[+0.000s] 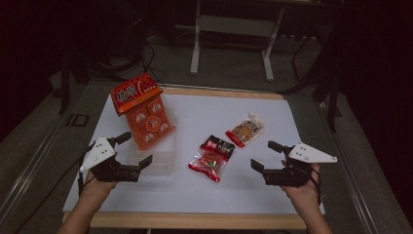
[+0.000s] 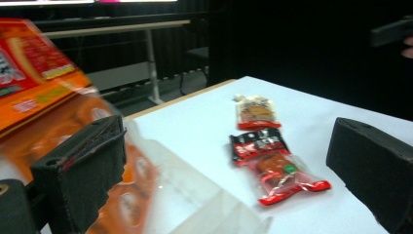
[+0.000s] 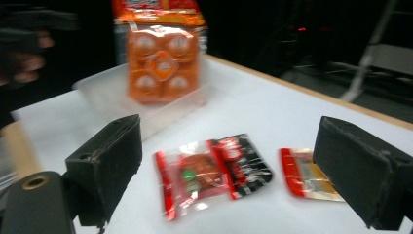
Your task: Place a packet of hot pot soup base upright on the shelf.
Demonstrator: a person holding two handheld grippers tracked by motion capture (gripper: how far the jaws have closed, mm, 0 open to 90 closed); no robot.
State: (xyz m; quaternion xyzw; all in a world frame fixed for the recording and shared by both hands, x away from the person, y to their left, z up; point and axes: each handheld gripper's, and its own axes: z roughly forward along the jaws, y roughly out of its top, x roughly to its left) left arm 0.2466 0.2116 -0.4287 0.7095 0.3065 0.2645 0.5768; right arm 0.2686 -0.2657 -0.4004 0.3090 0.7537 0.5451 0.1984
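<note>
We hold a tool in each hand over the white worktop (image 1: pixel 272 190), and both are released: the left tool (image 1: pixel 132 148) has its jaws spread with nothing pressed between them, just beside the clear plastic tub (image 1: pixel 163 163), and the right tool (image 1: pixel 264 155) faces the loose snack packets with its jaws wide and empty. The orange multipack (image 1: pixel 146 114) stands tilted in the tub, its cardboard header leaning out over the far rim, because it is too tall to lie flat inside; we judge it already stowed. Two packets lie flat on the worktop, well apart from the tub: the red-and-black pouch (image 1: pixel 213 157), glossy crinkled film with a clear window, lies nearest the right tool, and the pale pouch with a red end (image 1: pixel 245 130) lies beyond it. Both are thin, slippery and limp, so we would pinch one by a sealed edge. The tub's walls are translucent and rigid. The black jaw pads look like coarse foam, apt for gripping film.
</note>
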